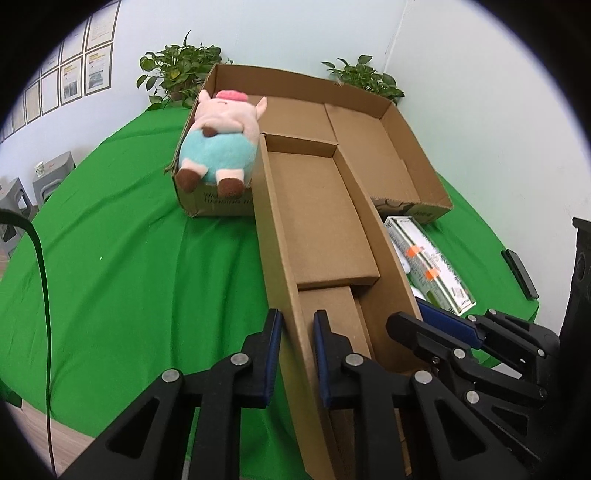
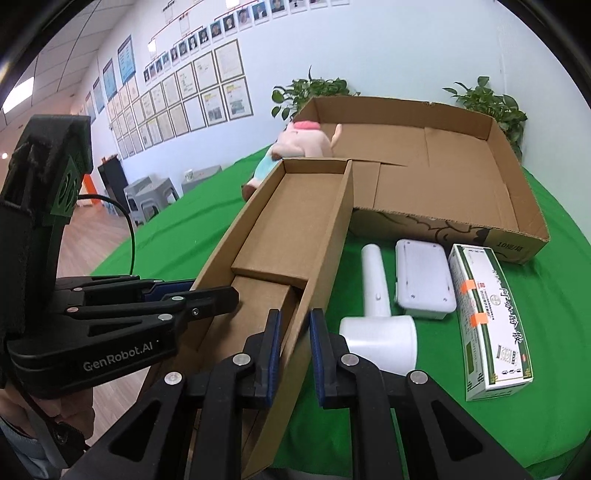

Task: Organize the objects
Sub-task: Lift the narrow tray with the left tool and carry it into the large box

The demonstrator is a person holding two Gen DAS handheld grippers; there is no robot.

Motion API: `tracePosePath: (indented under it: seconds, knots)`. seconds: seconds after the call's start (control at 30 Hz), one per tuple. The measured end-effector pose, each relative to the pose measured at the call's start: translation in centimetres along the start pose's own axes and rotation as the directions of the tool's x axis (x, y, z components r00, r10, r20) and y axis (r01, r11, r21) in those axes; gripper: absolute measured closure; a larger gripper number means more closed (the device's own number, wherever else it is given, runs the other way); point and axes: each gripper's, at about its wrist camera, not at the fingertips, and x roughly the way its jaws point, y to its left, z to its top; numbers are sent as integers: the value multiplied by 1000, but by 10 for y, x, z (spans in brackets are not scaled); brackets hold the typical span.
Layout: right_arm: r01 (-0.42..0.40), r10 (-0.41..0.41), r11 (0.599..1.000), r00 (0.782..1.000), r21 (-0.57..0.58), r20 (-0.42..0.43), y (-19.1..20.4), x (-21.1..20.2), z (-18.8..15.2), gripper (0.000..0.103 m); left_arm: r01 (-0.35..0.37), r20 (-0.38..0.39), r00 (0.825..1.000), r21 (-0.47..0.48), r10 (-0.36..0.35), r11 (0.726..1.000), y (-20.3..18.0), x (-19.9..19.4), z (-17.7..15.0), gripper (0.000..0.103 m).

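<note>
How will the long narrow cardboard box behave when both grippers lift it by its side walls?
The narrow box is probably light: thin cardboard, nothing inside. Its walls may bend, since the left gripper and right gripper each pinch only one thin wall near the same end. The long far end could sag or swing.

An office or company demo room is showing here: a pale wall [image 2: 332,44] is carrying rows of framed certificates [image 2: 173,99] and a chart of staff portrait photos [image 2: 221,26]. A green cloth [image 1: 129,258] is covering the work table, 2 potted plants [image 1: 177,70] are standing at its far edge, and grey plastic stools [image 2: 151,195] are sitting on a wood-look floor [image 2: 92,236].
</note>
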Motion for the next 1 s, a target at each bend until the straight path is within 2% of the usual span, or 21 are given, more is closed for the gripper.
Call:
tracePosePath:
  seconds: [0.67,1.0]
  knots:
    - [27,-34,996,996,86,82,-33,2,39,90,21,73,997,33,-23,999,-20,19,55,86]
    - [47,-61,993,991,110,121,-50,10,72,91,31,122,992,59,-38,998,-24,27,89,86]
